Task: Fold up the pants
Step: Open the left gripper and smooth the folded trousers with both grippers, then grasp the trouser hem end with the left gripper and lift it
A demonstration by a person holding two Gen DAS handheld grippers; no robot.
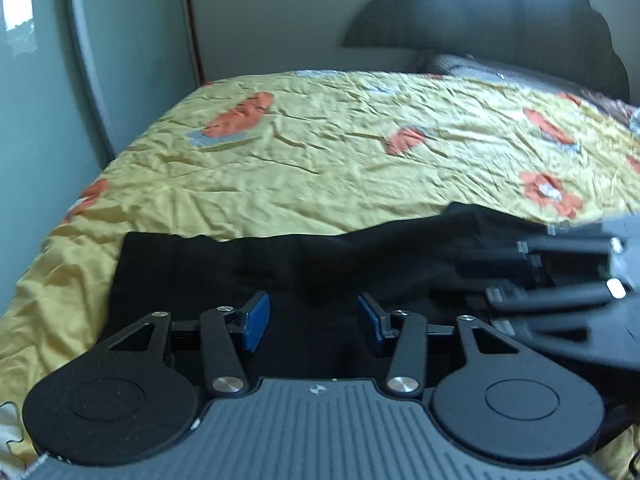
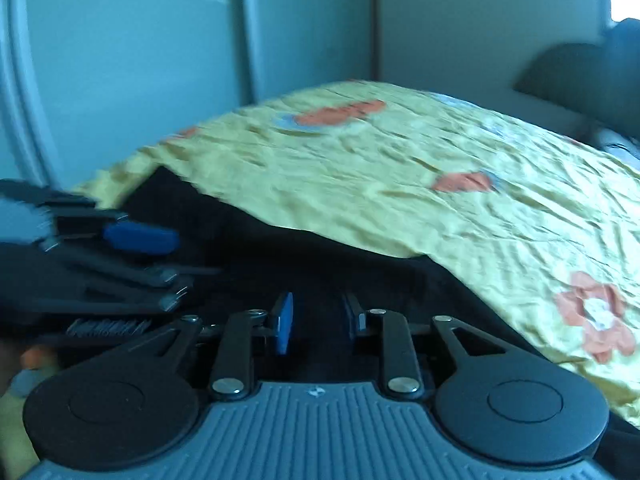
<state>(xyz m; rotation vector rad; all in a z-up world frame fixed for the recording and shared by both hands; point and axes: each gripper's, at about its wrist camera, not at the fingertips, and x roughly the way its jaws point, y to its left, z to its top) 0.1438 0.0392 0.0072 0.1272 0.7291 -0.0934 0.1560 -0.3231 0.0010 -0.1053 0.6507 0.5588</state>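
Observation:
Black pants (image 1: 248, 268) lie on the near part of a bed with a yellow flowered cover (image 1: 320, 148). My left gripper (image 1: 314, 322) is open, its blue pads over the black cloth, holding nothing. The right gripper shows blurred at the right edge of the left wrist view (image 1: 560, 280). In the right wrist view the pants (image 2: 280, 264) spread below my right gripper (image 2: 318, 322), which is open with a narrower gap over the cloth. The left gripper (image 2: 132, 256) shows blurred at the left there.
The bed cover (image 2: 460, 184) stretches far and right. Pale wardrobe doors (image 2: 160, 60) stand behind the bed at the left. A dark headboard (image 1: 500, 12) and a pillow (image 1: 480, 66) are at the far right.

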